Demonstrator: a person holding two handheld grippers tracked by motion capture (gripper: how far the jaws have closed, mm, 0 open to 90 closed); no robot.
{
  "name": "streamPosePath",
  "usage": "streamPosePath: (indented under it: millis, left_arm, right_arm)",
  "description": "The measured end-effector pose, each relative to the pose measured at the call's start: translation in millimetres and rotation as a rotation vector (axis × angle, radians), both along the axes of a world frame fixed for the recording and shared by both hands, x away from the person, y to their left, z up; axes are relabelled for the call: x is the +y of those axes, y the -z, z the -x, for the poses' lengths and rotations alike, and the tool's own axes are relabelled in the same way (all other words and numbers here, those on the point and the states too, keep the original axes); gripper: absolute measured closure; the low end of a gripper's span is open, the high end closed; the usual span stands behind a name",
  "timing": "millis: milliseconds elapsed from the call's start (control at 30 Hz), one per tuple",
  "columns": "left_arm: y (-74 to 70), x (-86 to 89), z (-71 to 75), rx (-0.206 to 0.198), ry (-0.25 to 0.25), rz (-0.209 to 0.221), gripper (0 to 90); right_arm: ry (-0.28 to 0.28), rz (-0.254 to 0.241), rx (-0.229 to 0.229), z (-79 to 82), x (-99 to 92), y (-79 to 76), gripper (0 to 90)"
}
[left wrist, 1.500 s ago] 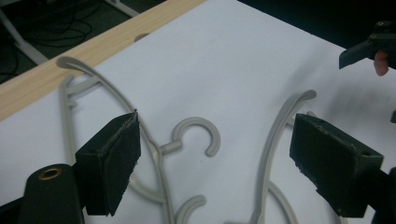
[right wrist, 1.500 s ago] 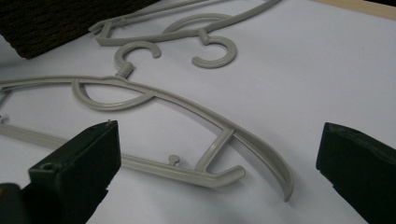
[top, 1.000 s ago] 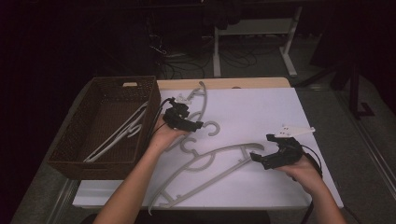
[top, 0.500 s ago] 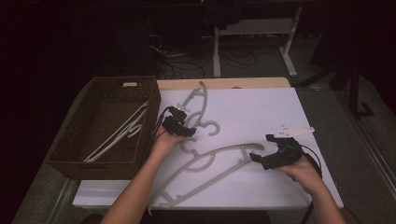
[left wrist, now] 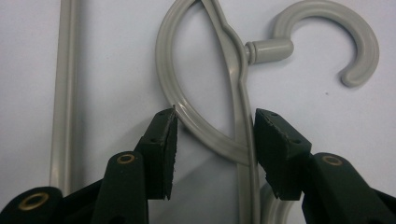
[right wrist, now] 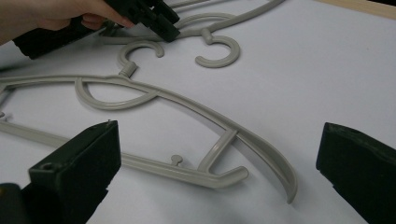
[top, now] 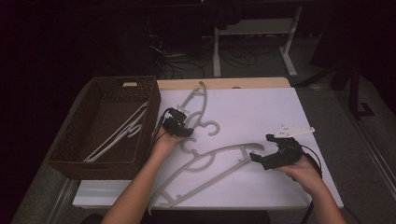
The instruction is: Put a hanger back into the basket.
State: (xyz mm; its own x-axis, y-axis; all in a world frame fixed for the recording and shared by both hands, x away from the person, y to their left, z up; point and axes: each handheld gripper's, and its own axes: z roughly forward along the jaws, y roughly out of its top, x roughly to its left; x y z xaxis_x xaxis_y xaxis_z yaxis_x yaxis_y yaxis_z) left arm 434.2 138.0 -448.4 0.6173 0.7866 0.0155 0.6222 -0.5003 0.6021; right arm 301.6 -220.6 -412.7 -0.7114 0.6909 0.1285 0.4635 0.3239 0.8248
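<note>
- The far hanger (left wrist: 236, 93) is lying flat on the white sheet (top: 261, 112) beside the basket, its hook curling away from your left hand, and this is the one you are going for.
- Your left gripper (left wrist: 212, 140) is straddling its neck loop just below the hook; the jaws have just been closing and are standing about half open, the loop and the straight bar between the pads, which are not yet pressing on either.
- Judging by that, you are better off centring the pads where loop and bar meet, so the plastic is not slipping or twisting as you squeeze and lift.
- The near hanger (top: 205, 168) is lying just beside it, hooks close together; lift straight up so the two are not snagging.
- Your right gripper (top: 268, 156) is hovering at the near hanger's shoulder end, jaws wide apart and holding nothing.
- The wicker basket (top: 70, 144) is sitting at the left edge of the table, with a white hanger (top: 119, 133) lying slantwise inside.
</note>
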Motion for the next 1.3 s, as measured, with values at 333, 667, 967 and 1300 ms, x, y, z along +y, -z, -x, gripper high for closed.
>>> streamPosePath:
  millis: [333,667,967,1300]
  left_arm:
    - [-1.4,-0.2,13.4,-0.006,-0.002,-0.019,63.1]
    - [-3.7,-4.1,16.1,-0.009,0.067,-0.018,81.3]
    - [-3.0,-10.7,2.1,-0.017,0.084,-0.006,81.1]
    - [-0.8,-0.5,10.2,-0.003,0.066,-0.009,73.9]
  right_arm:
    - [0.001,0.0,0.001,0.7,-0.4,-0.1,0.0]
    - [-0.008,0.007,0.006,0.0,3.6,1.1,0.0]
    - [-0.006,0.002,0.007,-0.2,1.9,1.3,0.0]
    - [-0.008,-0.001,0.006,0.3,1.5,0.7,0.0]
